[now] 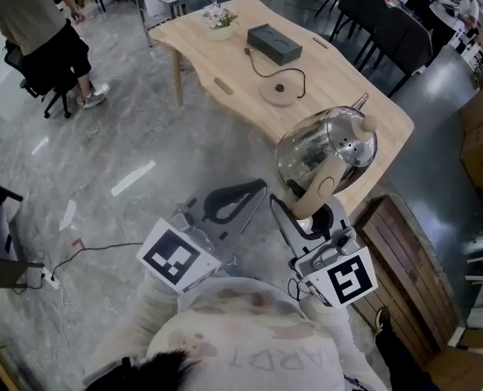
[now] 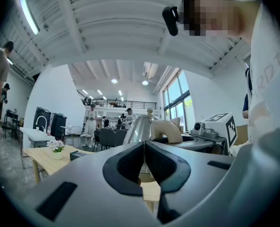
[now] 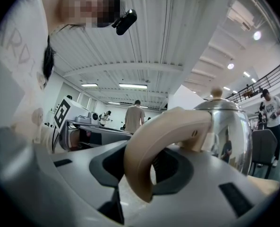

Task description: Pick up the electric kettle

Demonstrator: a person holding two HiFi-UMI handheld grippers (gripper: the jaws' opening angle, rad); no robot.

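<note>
The electric kettle (image 1: 327, 147), shiny steel with a beige handle (image 1: 322, 184), hangs in the air over the near edge of the wooden table (image 1: 225, 68). My right gripper (image 1: 307, 208) is shut on the handle (image 3: 147, 148), with the steel body (image 3: 230, 129) just beyond the jaws. The kettle's round base (image 1: 278, 93) lies on the table with its black cord. My left gripper (image 1: 234, 201) is shut with nothing in it, to the left of the kettle (image 2: 140, 128); its pads (image 2: 136, 161) touch at the tips.
A black box (image 1: 274, 43) and a small flower pot (image 1: 220, 23) stand on the table's far part. Dark chairs (image 1: 392, 27) line its right side. A wooden crate (image 1: 416, 271) stands at my right. A person (image 1: 41, 31) stands at the far left. A cable (image 1: 86, 255) crosses the floor.
</note>
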